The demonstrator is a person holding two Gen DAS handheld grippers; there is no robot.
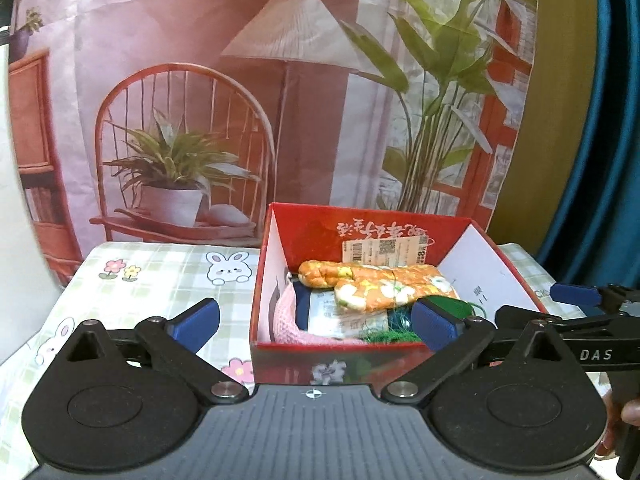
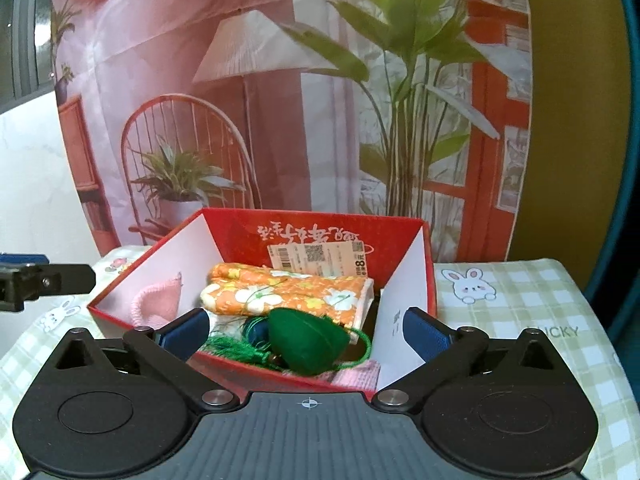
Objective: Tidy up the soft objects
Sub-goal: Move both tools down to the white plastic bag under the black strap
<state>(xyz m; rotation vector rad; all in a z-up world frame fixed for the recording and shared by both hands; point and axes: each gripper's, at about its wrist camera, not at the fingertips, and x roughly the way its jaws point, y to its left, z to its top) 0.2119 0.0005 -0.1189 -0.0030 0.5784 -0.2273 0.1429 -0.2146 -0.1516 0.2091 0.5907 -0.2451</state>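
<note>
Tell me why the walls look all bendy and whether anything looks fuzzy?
Left wrist view: the fisheye lens bows the backdrop and table edge; the red box front is glossy, mirroring the tablecloth's flower. Right wrist view: same bending at the edges; the green pouch and orange floral cloth look a little soft, not sharp.

Both my grippers are wide open right now, nothing between the blue pads. Left gripper [image 1: 316, 322] tilts down a bit, same for the right gripper [image 2: 306, 334]. They're side by side, each one's tip peeking into the other's view.
</note>
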